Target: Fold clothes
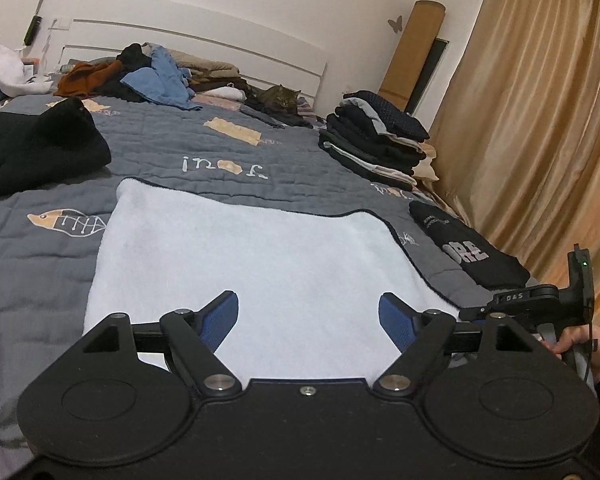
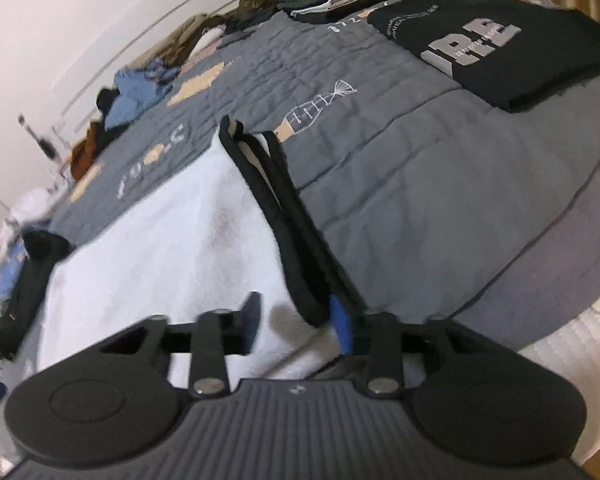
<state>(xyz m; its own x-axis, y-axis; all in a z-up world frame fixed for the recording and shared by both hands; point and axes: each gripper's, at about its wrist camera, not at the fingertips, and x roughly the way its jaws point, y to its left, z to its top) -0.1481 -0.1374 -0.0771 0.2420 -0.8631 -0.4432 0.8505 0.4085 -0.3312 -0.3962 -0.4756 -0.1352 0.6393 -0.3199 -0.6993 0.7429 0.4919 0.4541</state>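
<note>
A white fleece garment (image 1: 240, 264) with black trim lies flat on the grey quilt (image 1: 172, 148). My left gripper (image 1: 308, 320) hovers over the garment's near edge, its blue pads wide apart with nothing between them. My right gripper (image 2: 296, 316) is at the garment's near right corner (image 2: 204, 248). The black-trimmed edge (image 2: 284, 216) runs in between its fingers, and they stand closed on the cloth. That picture is blurred. In the left wrist view, a hand (image 1: 580, 344) holds the right gripper's body at the right border.
A folded black shirt with lettering (image 1: 468, 248) lies right of the garment, and a stack of folded clothes (image 1: 376, 136) behind it. An unfolded heap (image 1: 152, 76) and a cat (image 1: 280, 98) are at the headboard. A black garment (image 1: 32, 144) lies left. A curtain (image 1: 540, 120) hangs right.
</note>
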